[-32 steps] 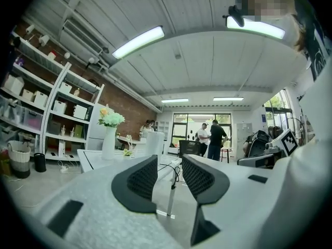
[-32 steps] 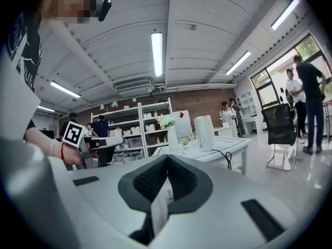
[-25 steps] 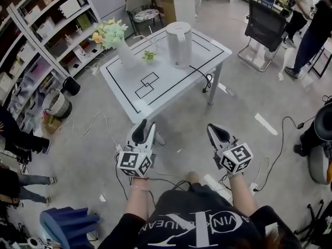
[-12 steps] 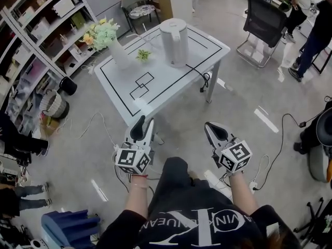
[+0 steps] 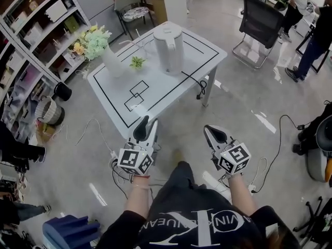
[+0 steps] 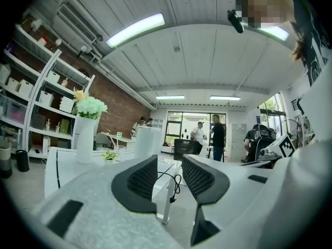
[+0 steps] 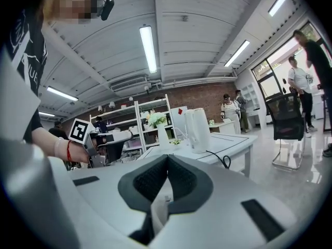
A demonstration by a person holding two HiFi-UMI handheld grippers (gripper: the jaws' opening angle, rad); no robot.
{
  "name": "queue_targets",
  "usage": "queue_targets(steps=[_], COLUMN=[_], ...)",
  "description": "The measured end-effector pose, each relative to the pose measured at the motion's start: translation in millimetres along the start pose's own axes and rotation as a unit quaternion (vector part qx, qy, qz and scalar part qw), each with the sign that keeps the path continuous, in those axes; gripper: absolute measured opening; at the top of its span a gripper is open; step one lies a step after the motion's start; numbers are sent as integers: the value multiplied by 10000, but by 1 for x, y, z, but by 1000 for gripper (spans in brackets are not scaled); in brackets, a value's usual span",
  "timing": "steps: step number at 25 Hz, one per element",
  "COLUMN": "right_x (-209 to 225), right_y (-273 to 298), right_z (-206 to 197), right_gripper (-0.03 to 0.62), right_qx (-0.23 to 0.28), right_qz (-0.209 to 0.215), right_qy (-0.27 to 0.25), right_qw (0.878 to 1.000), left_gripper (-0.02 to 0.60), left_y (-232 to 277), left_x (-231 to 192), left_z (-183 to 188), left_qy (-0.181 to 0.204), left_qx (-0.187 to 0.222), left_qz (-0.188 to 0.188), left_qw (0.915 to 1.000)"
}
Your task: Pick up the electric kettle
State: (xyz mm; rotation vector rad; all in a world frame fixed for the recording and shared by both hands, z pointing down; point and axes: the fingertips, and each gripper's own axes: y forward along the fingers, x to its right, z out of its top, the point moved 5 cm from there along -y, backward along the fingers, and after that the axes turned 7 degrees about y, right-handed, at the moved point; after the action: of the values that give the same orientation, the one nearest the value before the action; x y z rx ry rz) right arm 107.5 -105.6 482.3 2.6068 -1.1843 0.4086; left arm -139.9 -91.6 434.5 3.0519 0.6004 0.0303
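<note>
Both empty: left gripper [image 5: 146, 129] jaws apart, right gripper [image 5: 213, 134] jaws clenched; trailing cord [image 5: 199, 88] could snag as kettle [image 5: 167, 48] leaves tabletop [image 5: 171, 87]

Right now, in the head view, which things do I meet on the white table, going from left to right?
Vase of flowers → small green plant → electric kettle → black cord
</note>
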Motion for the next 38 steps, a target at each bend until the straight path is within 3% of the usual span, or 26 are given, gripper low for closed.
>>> queue_targets(steps=[4,17,28,33,38], right_x=[16,73,117,132,138], right_y=[21,95,151,172,180], right_z=[11,38,49,50,46], right_gripper=[-2,-2,-2,-2,-2], right_qx=[-14,-232,-454,-543,-910], right_qz=[34,9,-115,-126,122], right_qy=[-6,-4,52,46,-1], right_qw=[10000,9997,9989,9984,9958], left_gripper=[121,121,128,158,180], left_y=[27,132,217,248,272], left_x=[-11,-57,-80,-80,-73], left_z=[2,-5,4,10,19], left_qy=[-66,-296,-408,-192,-165], left_qx=[46,-75,52,122,145], left_qz=[-241,-505,-1311,-1799,-1853], left_qw=[9997,9983,9905,9834,9824])
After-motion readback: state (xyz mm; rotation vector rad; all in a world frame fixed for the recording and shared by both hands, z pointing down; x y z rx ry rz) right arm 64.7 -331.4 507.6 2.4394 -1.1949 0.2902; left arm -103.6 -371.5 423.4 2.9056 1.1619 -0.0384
